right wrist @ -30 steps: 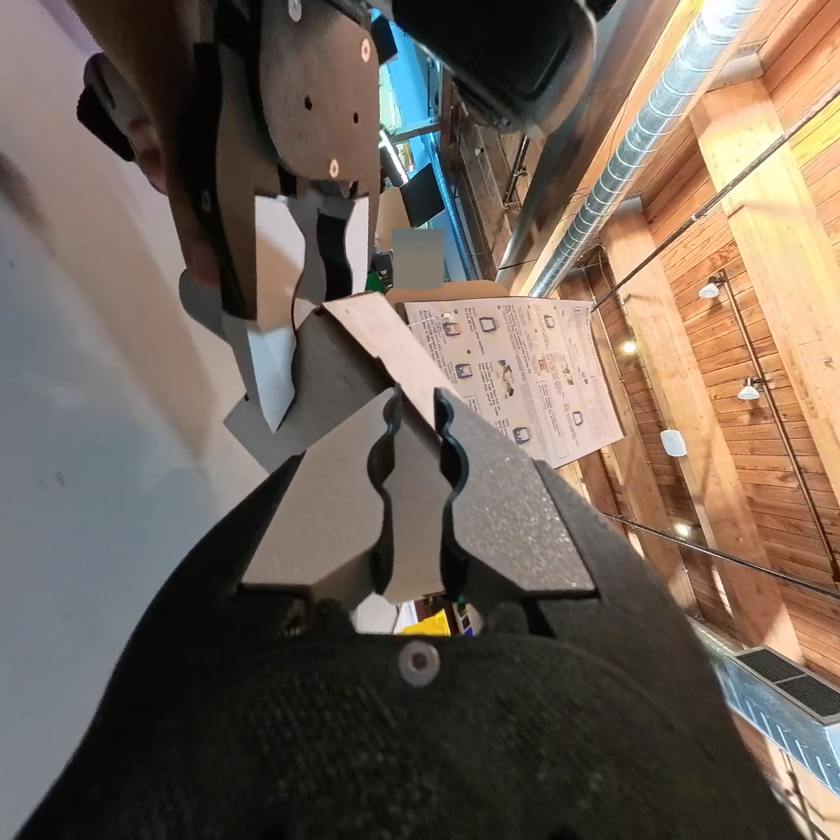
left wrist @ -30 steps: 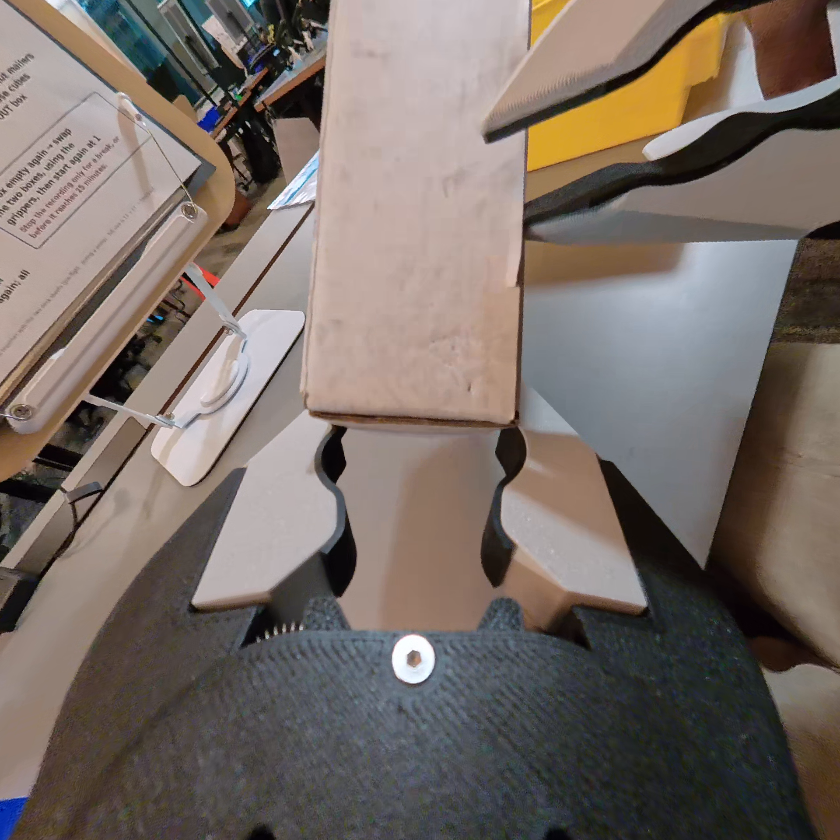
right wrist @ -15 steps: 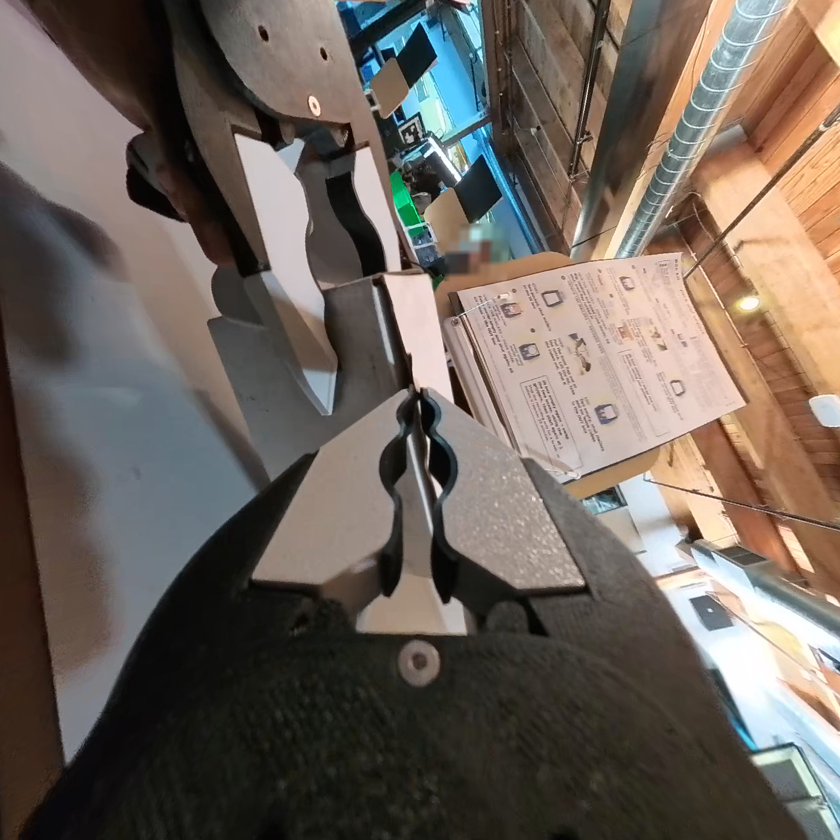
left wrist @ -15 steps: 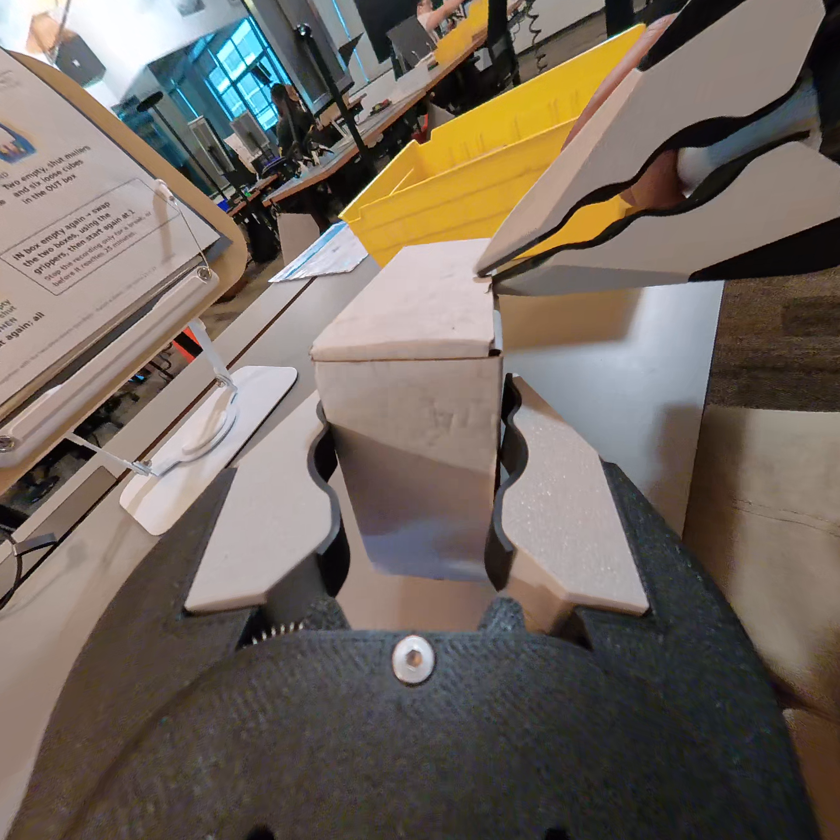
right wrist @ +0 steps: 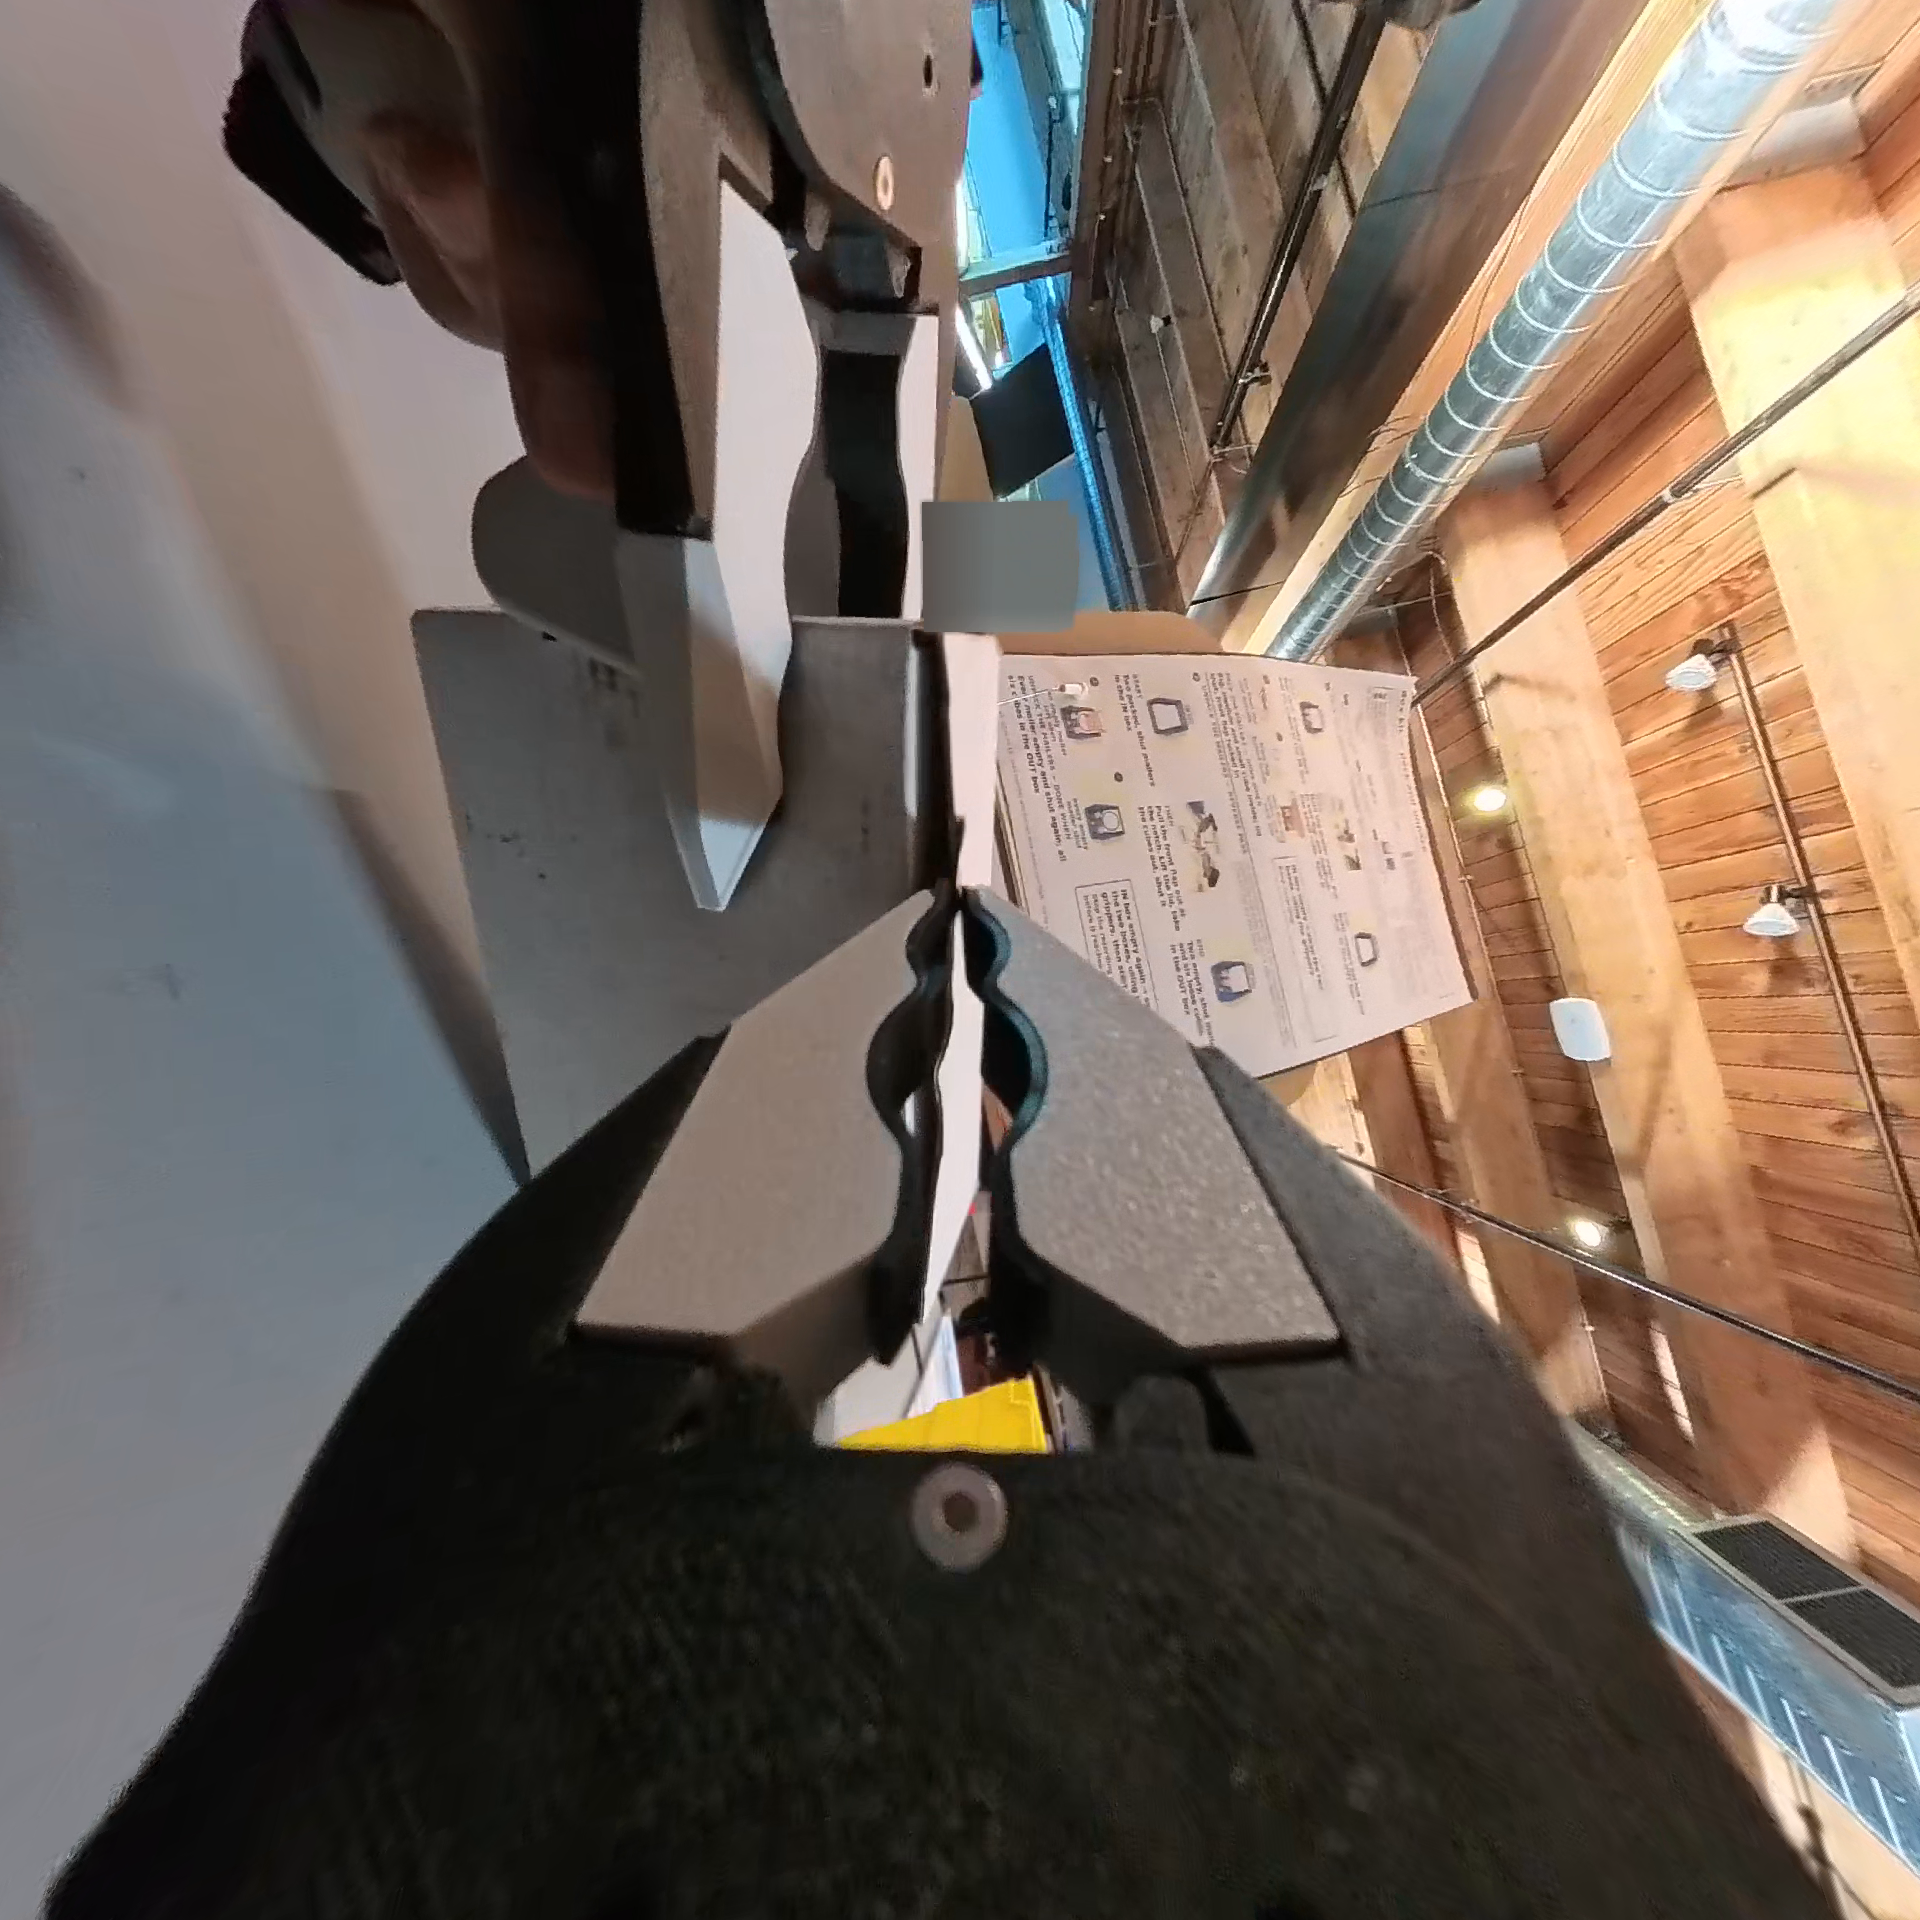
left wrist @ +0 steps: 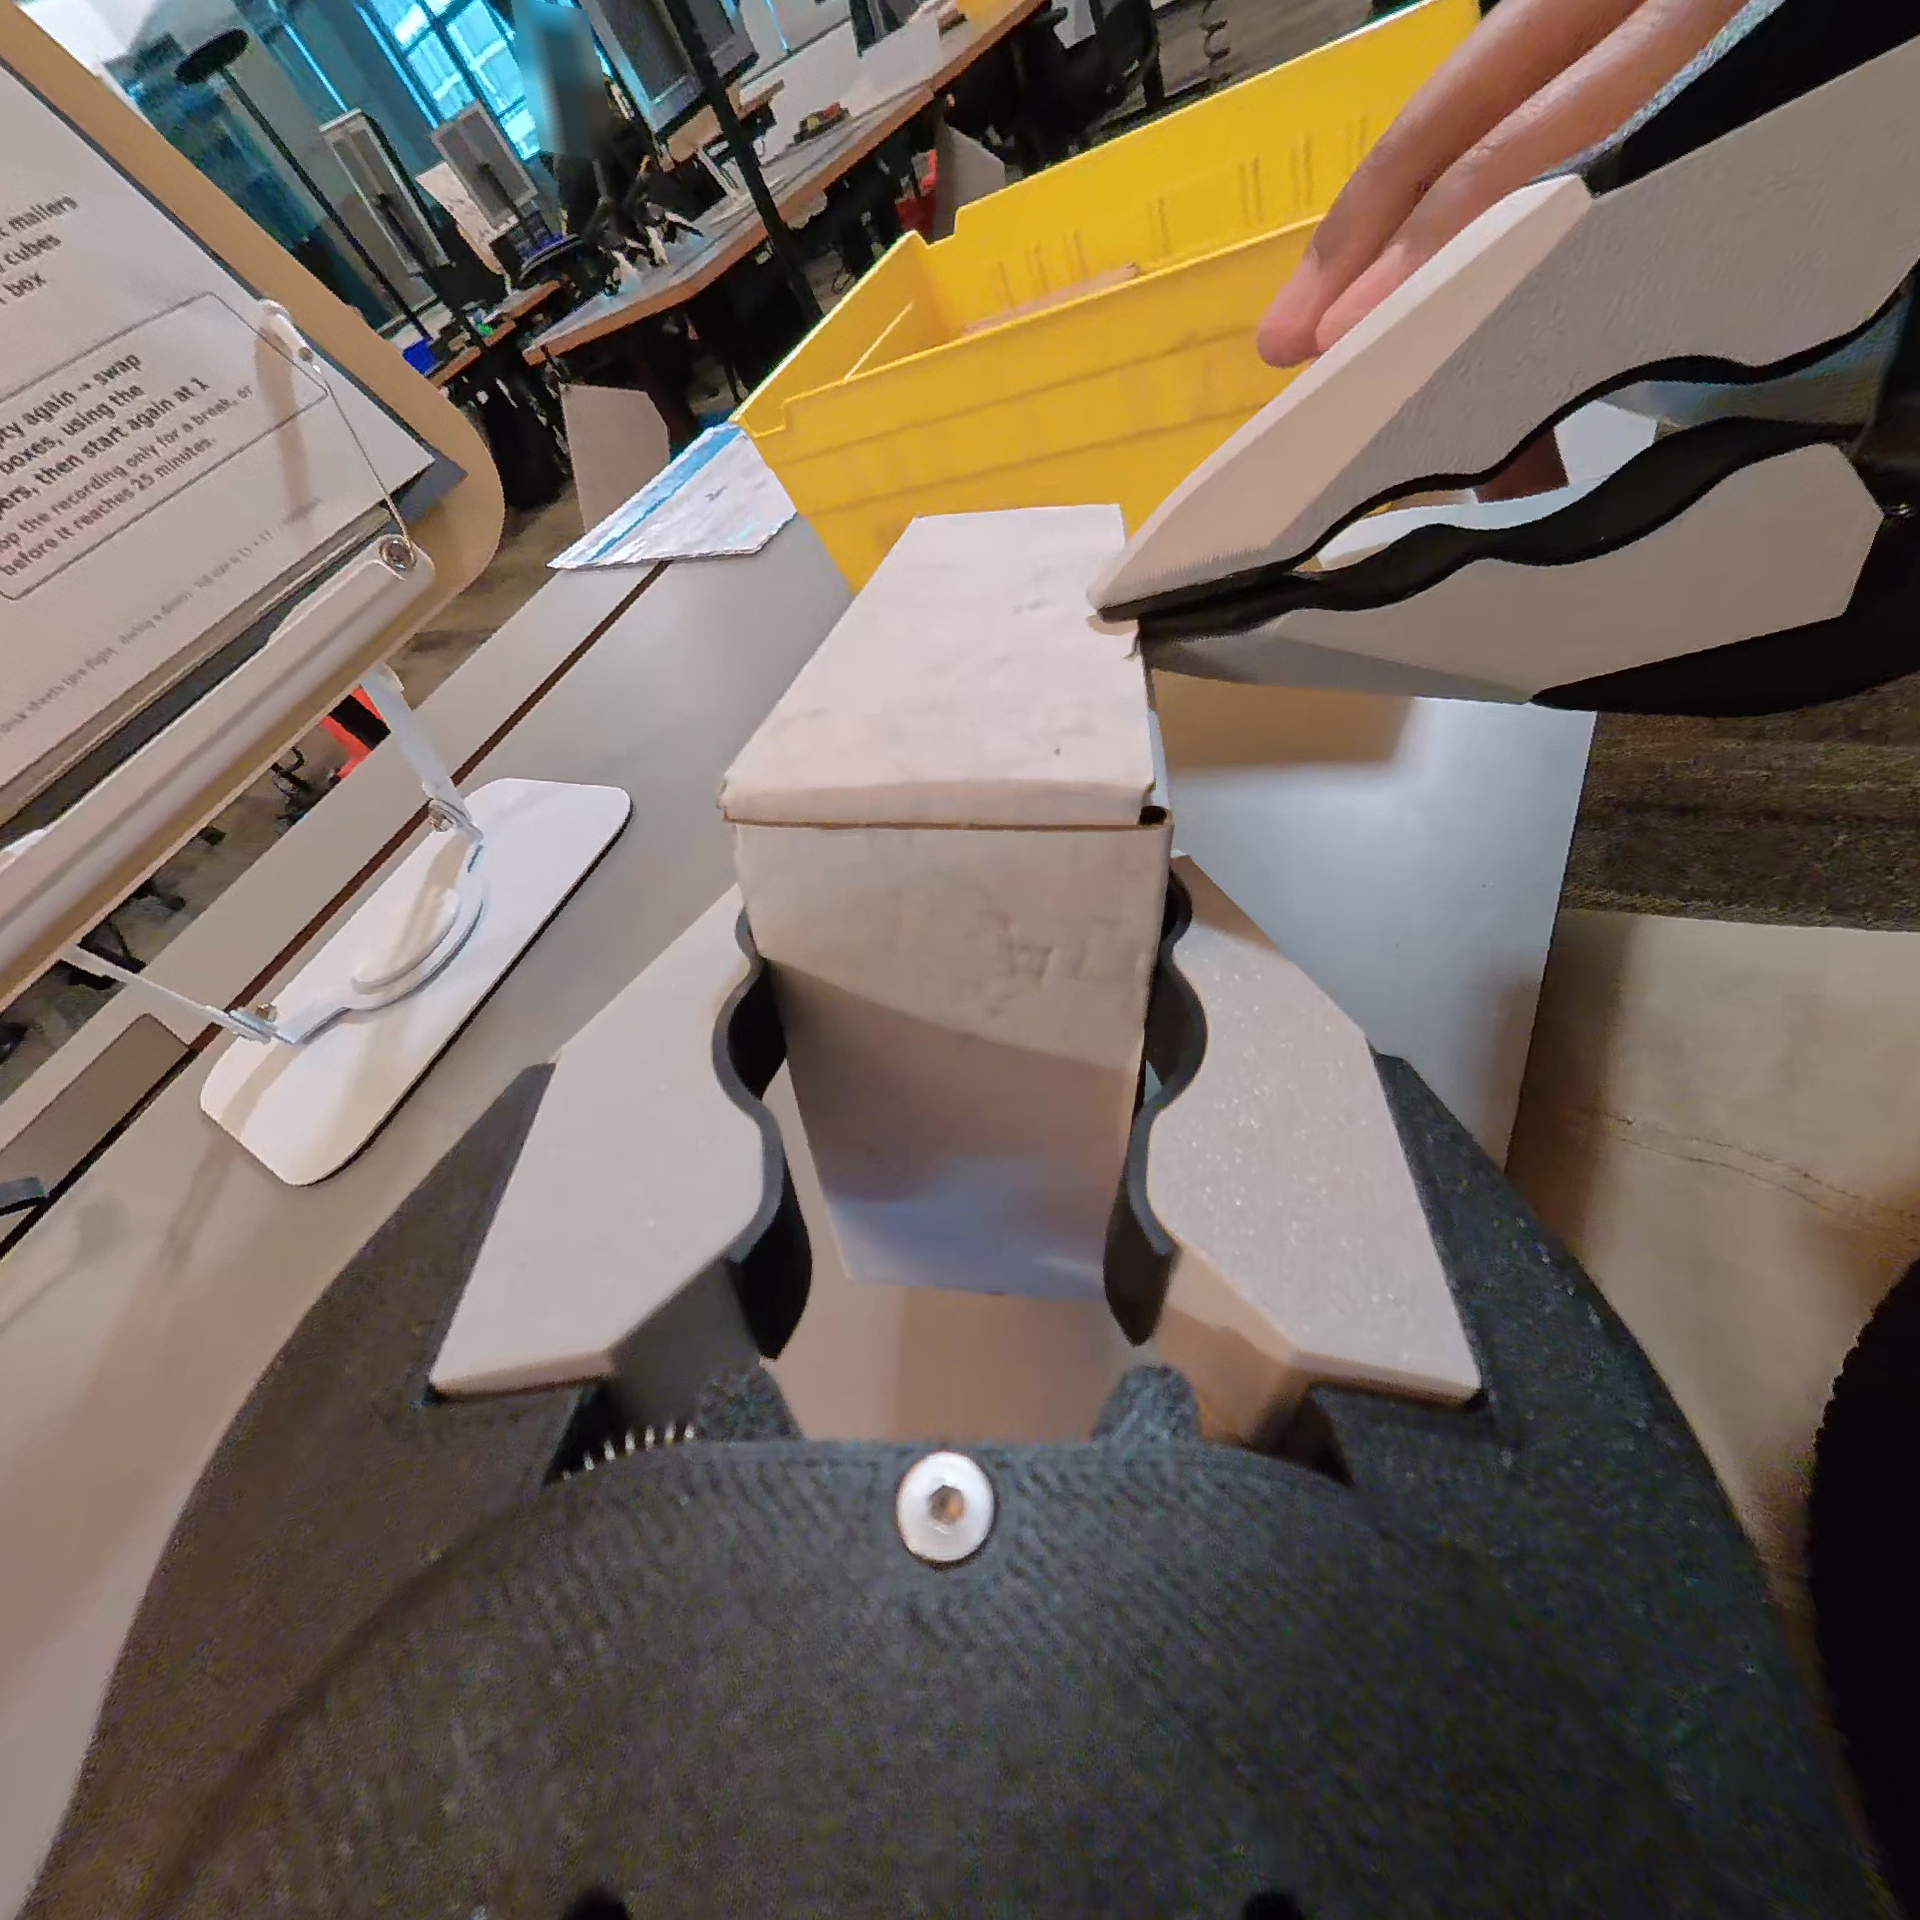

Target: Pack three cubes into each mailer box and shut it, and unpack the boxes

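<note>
Mailer box (left wrist: 951,831): scuffed rectangular cardboard, lid closed.

A big room with long grey tables (left wrist: 665,312) and tall blue windows (left wrist: 416,31) far back. The grey table top (left wrist: 623,665) is smooth. High up are brown wooden plank walls (right wrist: 1662,1039), a shiny silver round pipe (right wrist: 1507,343) and small bright lamps (right wrist: 1488,798).

I see the box (left wrist: 951,790), plain pale cardboard, closed, held clear of the table between my left gripper's (left wrist: 961,1049) fingers, lid up; my right gripper (right wrist: 954,914) pinches its lid's edge flap at the far corner
</note>
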`<act>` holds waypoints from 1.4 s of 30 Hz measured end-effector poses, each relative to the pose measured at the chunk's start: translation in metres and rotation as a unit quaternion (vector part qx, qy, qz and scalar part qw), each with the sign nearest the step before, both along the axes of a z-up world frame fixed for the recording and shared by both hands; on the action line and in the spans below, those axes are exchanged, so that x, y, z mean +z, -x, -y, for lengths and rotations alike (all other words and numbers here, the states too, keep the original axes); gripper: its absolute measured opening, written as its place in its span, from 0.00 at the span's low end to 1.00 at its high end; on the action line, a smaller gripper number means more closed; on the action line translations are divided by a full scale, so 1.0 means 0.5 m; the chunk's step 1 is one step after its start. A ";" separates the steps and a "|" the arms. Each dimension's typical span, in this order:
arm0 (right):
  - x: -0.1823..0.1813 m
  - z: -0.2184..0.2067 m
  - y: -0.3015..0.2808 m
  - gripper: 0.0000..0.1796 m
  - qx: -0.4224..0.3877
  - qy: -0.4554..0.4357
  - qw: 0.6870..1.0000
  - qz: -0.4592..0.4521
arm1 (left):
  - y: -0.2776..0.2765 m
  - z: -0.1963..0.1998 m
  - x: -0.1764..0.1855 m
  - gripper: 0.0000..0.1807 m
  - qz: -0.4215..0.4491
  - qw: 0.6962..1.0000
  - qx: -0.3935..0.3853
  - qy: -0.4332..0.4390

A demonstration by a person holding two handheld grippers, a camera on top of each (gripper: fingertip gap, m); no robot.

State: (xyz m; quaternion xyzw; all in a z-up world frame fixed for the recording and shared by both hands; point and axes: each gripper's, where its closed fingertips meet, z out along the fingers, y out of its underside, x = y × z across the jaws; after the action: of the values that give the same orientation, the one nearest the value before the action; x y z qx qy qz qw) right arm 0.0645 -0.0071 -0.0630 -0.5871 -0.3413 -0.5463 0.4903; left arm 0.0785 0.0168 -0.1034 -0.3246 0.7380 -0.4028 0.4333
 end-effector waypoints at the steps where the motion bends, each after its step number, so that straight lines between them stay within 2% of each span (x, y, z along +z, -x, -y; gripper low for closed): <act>1: 0.000 0.001 0.000 0.00 0.002 0.000 1.000 -0.001 | 0.000 0.000 0.000 0.38 0.000 1.000 0.000 -0.002; 6: 0.006 0.005 -0.002 0.04 0.003 -0.005 1.000 -0.014 | 0.001 0.003 -0.004 0.38 -0.001 1.000 0.004 -0.016; 11: 0.012 0.008 -0.012 0.02 -0.001 -0.011 0.998 -0.059 | -0.004 -0.001 -0.015 0.38 -0.025 0.998 0.032 -0.039; 14: 0.076 0.025 -0.014 0.02 0.006 -0.094 0.993 -0.068 | -0.002 0.002 -0.033 0.37 -0.024 0.994 0.030 -0.104; 15: 0.083 0.028 -0.016 0.03 0.008 -0.099 0.992 -0.082 | -0.002 0.005 -0.044 0.37 -0.011 0.988 0.031 -0.153; 17: 0.084 0.033 -0.019 0.03 0.013 -0.106 0.990 -0.095 | -0.002 0.016 -0.045 0.37 0.010 0.985 0.032 -0.168; 20: 0.076 0.031 -0.011 0.02 0.016 -0.097 0.992 -0.079 | -0.005 0.009 -0.042 0.37 0.002 0.989 0.022 -0.143; 26: 0.064 0.024 0.010 0.01 0.027 -0.077 0.995 -0.050 | -0.003 -0.010 -0.055 0.39 0.034 0.981 -0.003 -0.191; 30: 0.067 0.026 0.006 0.01 0.024 -0.080 0.995 -0.055 | 0.020 0.010 -0.052 0.39 0.040 0.985 -0.065 -0.153; 33: 0.070 0.029 0.003 0.01 0.023 -0.086 0.994 -0.065 | 0.036 0.009 -0.017 0.39 0.073 0.987 -0.088 -0.110; 36: 0.064 0.026 0.001 0.01 0.020 -0.080 0.994 -0.068 | 0.058 0.014 -0.012 0.40 0.037 0.990 -0.126 -0.051; 39: 0.061 0.024 -0.001 0.01 0.021 -0.077 0.994 -0.073 | 0.066 0.005 -0.024 0.42 0.016 0.990 -0.135 -0.046; 42: 0.058 0.022 -0.001 0.01 0.021 -0.074 0.994 -0.076 | 0.080 0.023 0.006 0.43 0.014 0.987 -0.161 0.019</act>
State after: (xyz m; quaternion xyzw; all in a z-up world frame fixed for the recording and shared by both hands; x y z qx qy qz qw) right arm 0.0650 -0.0184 -0.0339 -0.5818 -0.2743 -0.5137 0.5678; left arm 0.0384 0.0052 -0.1003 -0.2042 0.7663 -0.4862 0.3671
